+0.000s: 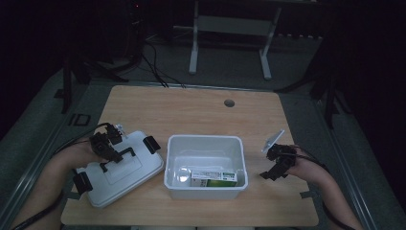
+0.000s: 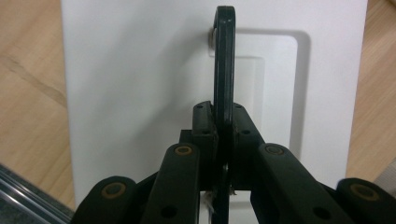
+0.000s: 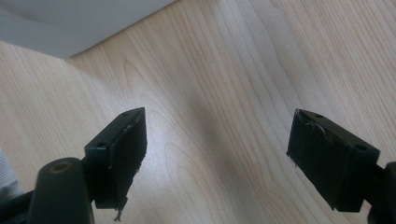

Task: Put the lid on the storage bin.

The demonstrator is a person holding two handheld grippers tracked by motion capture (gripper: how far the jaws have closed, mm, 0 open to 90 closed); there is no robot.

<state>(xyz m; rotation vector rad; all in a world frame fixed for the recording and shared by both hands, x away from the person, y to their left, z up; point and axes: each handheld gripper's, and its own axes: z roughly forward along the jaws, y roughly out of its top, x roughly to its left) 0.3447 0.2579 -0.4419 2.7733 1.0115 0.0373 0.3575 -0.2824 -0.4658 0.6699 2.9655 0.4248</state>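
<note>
Left gripper (image 2: 223, 122) with jaws clamped on the black handle (image 2: 223, 60) of the white lid (image 1: 125, 167), which lies on the wooden table (image 1: 201, 108) at the near left. Just right of the lid stands the open white bin (image 1: 205, 143), a green-and-white box (image 1: 214, 177) inside against its near wall. Right gripper (image 3: 217, 154), jaws spread wide with nothing between them, hovers over bare tabletop right of the bin.

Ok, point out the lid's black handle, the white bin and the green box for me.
black handle (image 2: 223, 70), left gripper view, on its upright bar above the tongs.
white bin (image 1: 204, 139), high view, on its far rim.
green box (image 1: 216, 178), high view, on its top face.
</note>
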